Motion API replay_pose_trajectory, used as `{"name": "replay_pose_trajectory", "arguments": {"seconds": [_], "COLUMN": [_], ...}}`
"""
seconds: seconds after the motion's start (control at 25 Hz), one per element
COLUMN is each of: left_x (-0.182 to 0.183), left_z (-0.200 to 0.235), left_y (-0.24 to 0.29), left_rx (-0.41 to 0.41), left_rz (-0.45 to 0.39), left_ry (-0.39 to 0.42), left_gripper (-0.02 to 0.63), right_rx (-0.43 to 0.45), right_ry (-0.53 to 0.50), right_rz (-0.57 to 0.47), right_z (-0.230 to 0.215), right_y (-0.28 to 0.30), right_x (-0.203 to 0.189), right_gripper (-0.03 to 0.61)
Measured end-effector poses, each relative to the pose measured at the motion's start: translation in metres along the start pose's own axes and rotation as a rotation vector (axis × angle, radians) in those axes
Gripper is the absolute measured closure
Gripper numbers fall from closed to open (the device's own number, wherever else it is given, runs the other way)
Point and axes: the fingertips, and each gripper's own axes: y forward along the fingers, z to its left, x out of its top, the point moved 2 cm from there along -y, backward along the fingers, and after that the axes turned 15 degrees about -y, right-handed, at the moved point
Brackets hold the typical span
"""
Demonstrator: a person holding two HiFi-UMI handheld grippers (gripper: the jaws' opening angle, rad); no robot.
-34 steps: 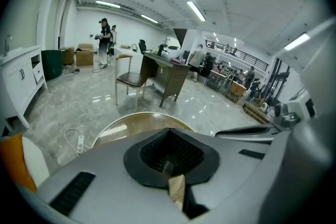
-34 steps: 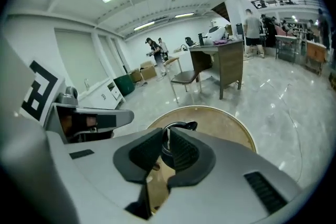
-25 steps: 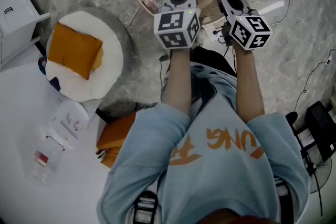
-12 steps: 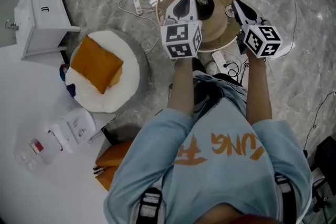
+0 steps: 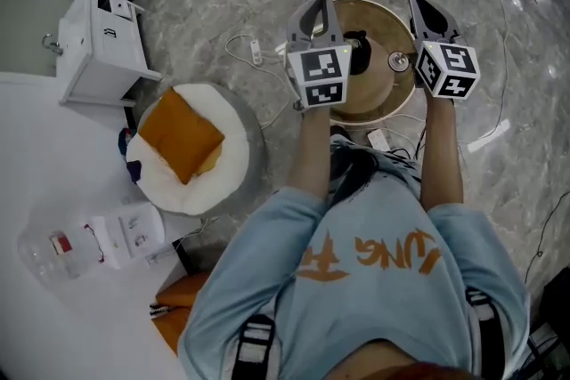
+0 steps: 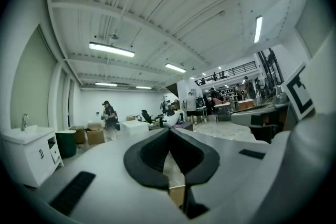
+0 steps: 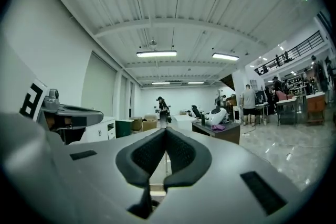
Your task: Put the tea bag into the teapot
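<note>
A black teapot [image 5: 359, 50] stands on a round wooden table [image 5: 378, 100] on the floor in front of the person, with a small round lid [image 5: 398, 60] to its right. No tea bag shows in any view. My left gripper [image 5: 317, 4] is held up over the table's left side, left of the teapot, shut and empty. My right gripper [image 5: 419, 3] is raised over the table's right edge, also shut with nothing in it. Both gripper views look level across a large hall, with the jaws closed tip to tip [image 6: 169, 131] [image 7: 166, 131].
A white round cushion with an orange pillow [image 5: 181, 135] lies on the floor to the left. A white cabinet [image 5: 102, 44] stands further left. A power strip and cable [image 5: 256, 53] lie near the table. A white counter at lower left carries a clear plastic box [image 5: 53, 249].
The head view has shifted, so the table and teapot now sit lower in the picture. Both grippers stay raised and shut, with the right one further right of the teapot.
</note>
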Motion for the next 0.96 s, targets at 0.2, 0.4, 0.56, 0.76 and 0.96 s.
{"name": "replay_pose_trajectory", "arguments": {"seconds": [0.2,0.4,0.56,0.76,0.96], "left_x": [0.017,0.017,0.016,0.011,0.005], "left_z": [-0.003,-0.012,-0.02,-0.024,-0.028], "left_y": [-0.001,0.008,0.014,0.018,0.022], "left_rx": [0.028,0.003,-0.016,-0.032,-0.048], "left_rz": [-0.074,-0.074,-0.066,-0.051,-0.032], "left_ry": [-0.008,-0.012,-0.014,-0.015,-0.021], "left_gripper": [0.594,0.592,0.592,0.592,0.592], "right_rx": [-0.016,-0.019,-0.01,-0.011,-0.016], "right_ry": [-0.033,-0.044,-0.054,-0.06,-0.062], "right_rz": [-0.033,-0.037,-0.021,0.022,0.057], "right_z": [-0.008,-0.017,-0.02,-0.023,-0.025], "right_y": [-0.003,-0.005,-0.007,-0.007,-0.006], "right_x": [0.016,0.017,0.013,0.004,-0.004], "right_gripper": [0.565,0.565,0.565,0.565,0.565]}}
